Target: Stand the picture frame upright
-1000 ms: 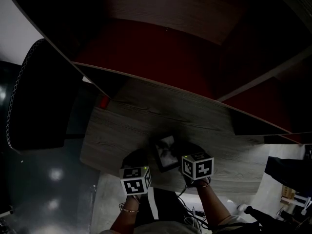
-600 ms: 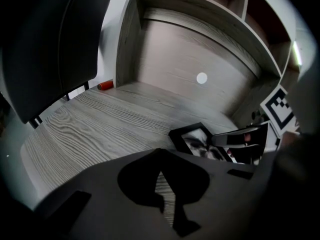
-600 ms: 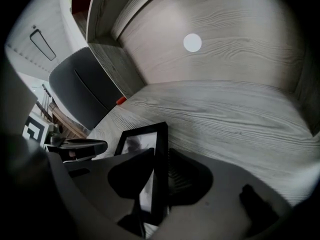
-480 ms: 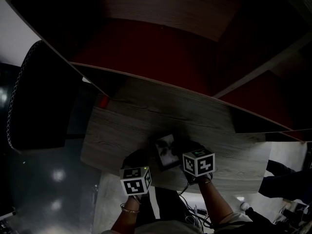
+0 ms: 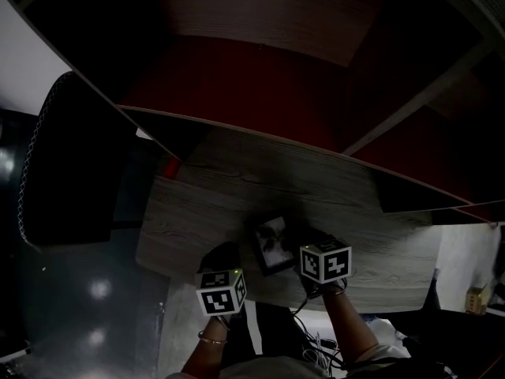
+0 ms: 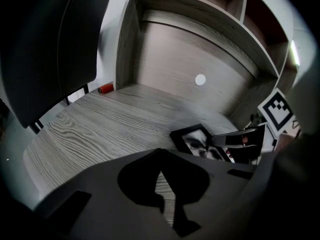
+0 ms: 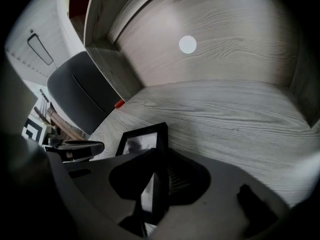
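A black picture frame (image 5: 272, 244) with a black-and-white photo lies on the grey wooden desk (image 5: 197, 212), near its front edge. My right gripper (image 7: 155, 184) is shut on the frame's (image 7: 143, 139) right edge, which runs between its jaws. The left gripper view shows that grip at the frame's (image 6: 202, 142) near right corner, with the frame tipped a little off the desk. My left gripper (image 6: 160, 184) hovers just left of the frame, shut with nothing in it. In the head view the left gripper (image 5: 224, 256) and right gripper (image 5: 298, 247) flank the frame.
A small red object (image 6: 105, 88) lies at the desk's back left corner. A black chair (image 6: 50, 44) stands to the left of the desk. Dark shelves with red back panels (image 5: 260, 77) overhang the desk. A white round dot (image 7: 188, 44) marks the back panel.
The head view has drifted slightly. The frame and both grippers stay in nearly the same places, with the right gripper still on the frame.
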`<state>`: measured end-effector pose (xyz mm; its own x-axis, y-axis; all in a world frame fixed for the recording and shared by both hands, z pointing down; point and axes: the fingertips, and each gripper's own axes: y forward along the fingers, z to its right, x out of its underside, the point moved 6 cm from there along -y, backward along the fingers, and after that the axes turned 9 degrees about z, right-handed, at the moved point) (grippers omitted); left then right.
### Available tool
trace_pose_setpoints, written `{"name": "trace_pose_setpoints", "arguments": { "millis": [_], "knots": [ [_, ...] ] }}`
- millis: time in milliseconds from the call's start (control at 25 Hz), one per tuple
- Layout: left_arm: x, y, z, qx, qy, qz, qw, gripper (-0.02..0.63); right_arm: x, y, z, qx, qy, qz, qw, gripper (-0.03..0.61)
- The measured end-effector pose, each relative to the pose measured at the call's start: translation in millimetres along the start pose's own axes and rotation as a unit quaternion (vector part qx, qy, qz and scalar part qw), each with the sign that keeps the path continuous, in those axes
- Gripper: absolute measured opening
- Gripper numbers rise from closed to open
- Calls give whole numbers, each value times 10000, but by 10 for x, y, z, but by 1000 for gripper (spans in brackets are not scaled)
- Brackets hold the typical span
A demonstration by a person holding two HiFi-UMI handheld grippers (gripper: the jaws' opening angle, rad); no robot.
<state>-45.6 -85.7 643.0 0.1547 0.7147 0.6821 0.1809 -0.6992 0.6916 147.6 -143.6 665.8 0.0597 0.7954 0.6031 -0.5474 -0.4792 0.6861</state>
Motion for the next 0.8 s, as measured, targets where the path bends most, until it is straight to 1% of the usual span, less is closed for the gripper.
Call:
{"name": "trace_pose_setpoints", "arguments": {
  "millis": [160,360,520,800],
  "knots": [
    [-34,-33,-14,44,65,26,10000,11,2,-77,8,135,248,224,9993,86],
    [-117,-89,-20,116,213,115,9996,11,-43,-182,-50,277,295,453,9982,86],
    [-173,-150,3,228,199,179,9994,11,-87,-283,-117,359,369,655,9965,86],
    [-257,-308,-4,348,364,255,9984,11,-154,-505,-240,515,464,958,9930,86]
  ]
}}
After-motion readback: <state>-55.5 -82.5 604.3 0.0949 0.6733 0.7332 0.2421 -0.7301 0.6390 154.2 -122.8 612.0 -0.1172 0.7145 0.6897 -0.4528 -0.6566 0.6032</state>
